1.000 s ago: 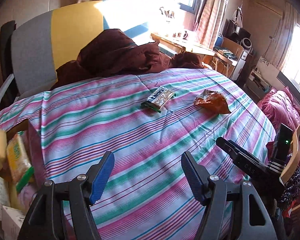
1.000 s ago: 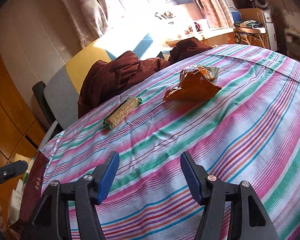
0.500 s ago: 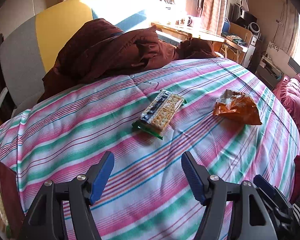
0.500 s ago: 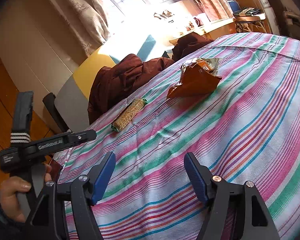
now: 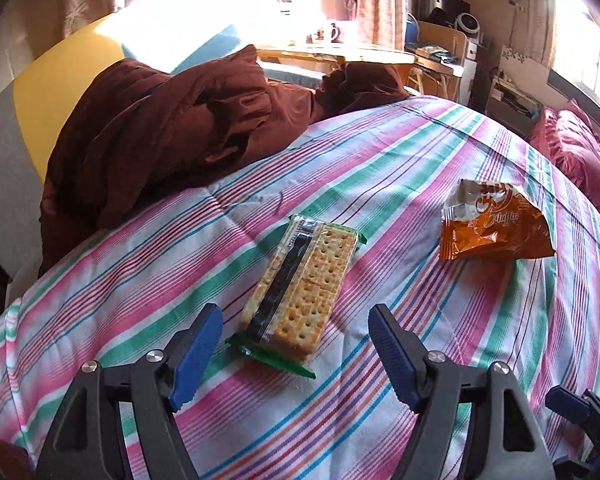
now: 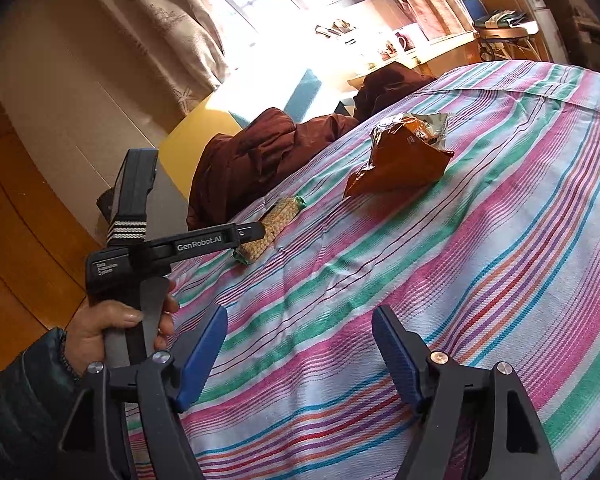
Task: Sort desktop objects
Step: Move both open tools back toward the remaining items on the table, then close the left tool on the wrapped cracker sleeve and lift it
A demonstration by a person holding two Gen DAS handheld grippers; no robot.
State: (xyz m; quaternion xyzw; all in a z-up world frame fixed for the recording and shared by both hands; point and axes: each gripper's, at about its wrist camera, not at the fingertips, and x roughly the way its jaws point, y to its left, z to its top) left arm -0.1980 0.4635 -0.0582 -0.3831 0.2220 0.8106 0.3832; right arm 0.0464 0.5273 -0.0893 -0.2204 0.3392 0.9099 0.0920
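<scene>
On the striped bedspread (image 5: 400, 168) lies a clear-wrapped, green-ended cracker pack (image 5: 300, 292).

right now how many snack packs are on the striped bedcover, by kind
cracker pack: 1
orange snack bag: 1
total: 2
Both grippers are open, the left gripper nearest the cracker pack.

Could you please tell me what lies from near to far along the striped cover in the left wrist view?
Left gripper → cracker pack → orange snack bag → brown jacket → mug on the far desk.
</scene>
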